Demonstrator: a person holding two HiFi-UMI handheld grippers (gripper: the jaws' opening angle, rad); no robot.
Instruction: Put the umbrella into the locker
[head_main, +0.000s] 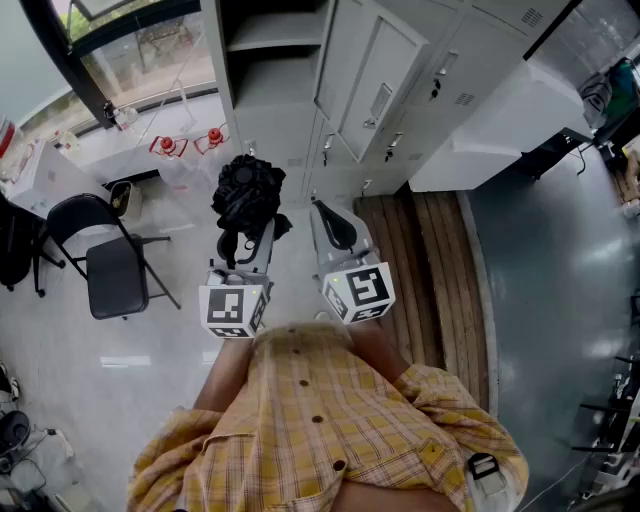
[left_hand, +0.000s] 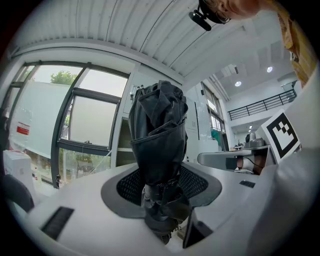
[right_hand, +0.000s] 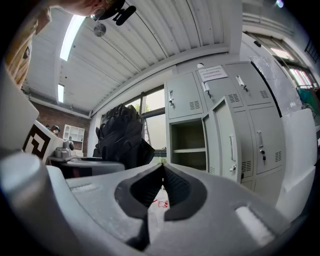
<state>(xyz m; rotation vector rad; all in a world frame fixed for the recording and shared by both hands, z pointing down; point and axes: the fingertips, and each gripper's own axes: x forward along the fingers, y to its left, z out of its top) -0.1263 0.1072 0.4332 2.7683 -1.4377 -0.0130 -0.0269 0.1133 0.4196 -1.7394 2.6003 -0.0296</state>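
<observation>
Two grippers faced the open locker (head_main: 262, 95), the left gripper (head_main: 245, 240) pinching the folded umbrella (head_main: 247, 190) upright near its base, the right gripper (head_main: 333, 228) pressed together empty; the tall bundle could have caught a shelf (right_hand: 188, 150) and slipped free.

Umbrella (head_main: 248, 192) in left gripper (head_main: 246, 240); right gripper (head_main: 332, 222) just beside, right; locker (head_main: 268, 85) ahead; chair (head_main: 112, 268) left.

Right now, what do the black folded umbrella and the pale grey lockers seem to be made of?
The black folded umbrella looks like thin synthetic fabric with a faint sheen: it bunches in soft creased folds. The pale grey lockers look like painted sheet metal, smooth and satin: flat doors with vent slots.
</observation>
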